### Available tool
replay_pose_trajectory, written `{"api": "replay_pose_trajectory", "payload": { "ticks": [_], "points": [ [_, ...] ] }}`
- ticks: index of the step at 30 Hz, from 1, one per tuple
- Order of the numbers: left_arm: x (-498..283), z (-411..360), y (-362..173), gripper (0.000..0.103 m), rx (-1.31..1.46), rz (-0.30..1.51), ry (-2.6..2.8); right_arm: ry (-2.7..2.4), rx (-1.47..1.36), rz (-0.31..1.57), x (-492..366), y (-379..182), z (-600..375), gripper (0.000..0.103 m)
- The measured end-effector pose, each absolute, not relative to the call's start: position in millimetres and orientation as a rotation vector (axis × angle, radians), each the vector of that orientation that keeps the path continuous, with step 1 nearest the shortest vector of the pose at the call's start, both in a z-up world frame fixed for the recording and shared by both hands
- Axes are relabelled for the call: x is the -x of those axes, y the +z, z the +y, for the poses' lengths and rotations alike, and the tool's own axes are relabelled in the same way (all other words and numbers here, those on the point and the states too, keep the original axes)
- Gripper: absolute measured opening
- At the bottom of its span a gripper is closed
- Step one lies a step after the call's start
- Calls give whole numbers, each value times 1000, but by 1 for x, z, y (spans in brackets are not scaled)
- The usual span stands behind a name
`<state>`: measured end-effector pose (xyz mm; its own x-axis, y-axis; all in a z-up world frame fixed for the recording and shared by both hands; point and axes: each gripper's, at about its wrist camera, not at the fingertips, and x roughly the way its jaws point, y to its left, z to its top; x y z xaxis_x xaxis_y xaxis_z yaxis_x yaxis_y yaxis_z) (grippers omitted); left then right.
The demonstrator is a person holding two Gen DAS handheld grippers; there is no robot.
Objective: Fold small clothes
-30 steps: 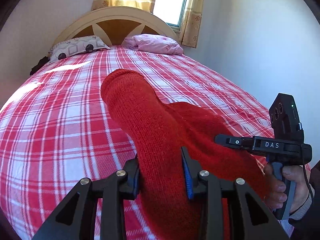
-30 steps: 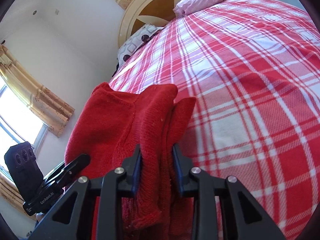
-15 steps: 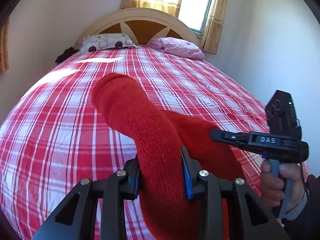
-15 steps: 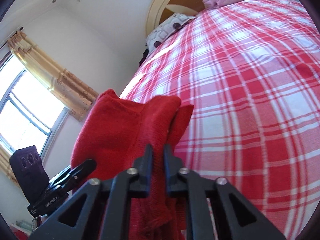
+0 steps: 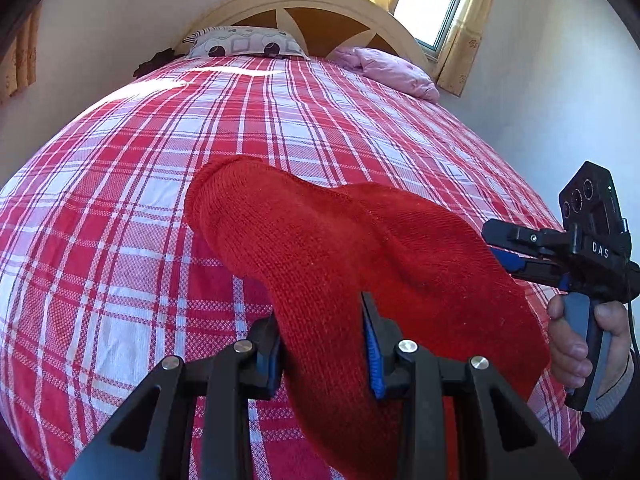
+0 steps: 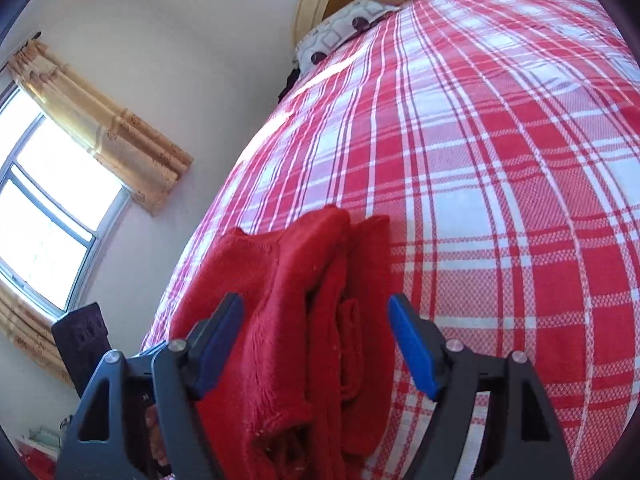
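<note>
Left wrist view — left tool (image 5: 322, 344) clamped on red knit (image 5: 320, 248), right tool (image 6: 316, 344) wide.

1. Left gripper (image 5: 324, 340): black angular fingers, blue pads, silver round screws.
2. Right gripper (image 6: 316, 336): black frame, blue pads (image 6: 412, 354), silver screws; "DAS" marking on its body.
3. Bare-skinned right hand (image 5: 580, 344), grey sleeve cuff.

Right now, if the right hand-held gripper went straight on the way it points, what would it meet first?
Probably the red knit garment: it lies bunched between the open fingers of the right hand-held gripper, with the plaid bedspread beyond.
</note>
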<state>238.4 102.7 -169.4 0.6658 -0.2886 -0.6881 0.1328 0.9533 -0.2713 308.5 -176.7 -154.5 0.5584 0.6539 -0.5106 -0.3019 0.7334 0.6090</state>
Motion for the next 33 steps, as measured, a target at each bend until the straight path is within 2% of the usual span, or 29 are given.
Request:
{"api": "replay_pose_trajectory", "payload": {
  "ticks": [9, 14, 15, 16, 18, 19, 21, 25, 33],
  "points": [
    [-227, 121, -187, 35, 279, 772, -274, 599, -394, 890, -318, -180, -161, 78],
    [-231, 111, -183, 36, 245, 769, -273, 617, -413, 863, -312, -188, -167, 78],
    [-234, 109, -182, 37, 238, 771, -271, 624, -407, 873, -313, -188, -164, 74],
    [-236, 107, -182, 37, 232, 776, -264, 646, -420, 884, -313, -189, -162, 62],
    [-237, 107, -183, 37, 239, 782, -260, 703, -460, 924, -317, -194, -158, 56],
    [-237, 108, -182, 37, 249, 782, -257, 697, -457, 927, -318, -195, -157, 49],
    [-233, 110, -177, 36, 263, 766, -256, 697, -497, 920, -317, -195, -161, 42],
    [-220, 110, -160, 35, 253, 723, -253, 677, -495, 857, -305, -186, -161, 38],
    [-190, 133, -118, 35, 222, 669, -210, 737, -475, 777, -279, -146, -136, 38]
  ]
}}
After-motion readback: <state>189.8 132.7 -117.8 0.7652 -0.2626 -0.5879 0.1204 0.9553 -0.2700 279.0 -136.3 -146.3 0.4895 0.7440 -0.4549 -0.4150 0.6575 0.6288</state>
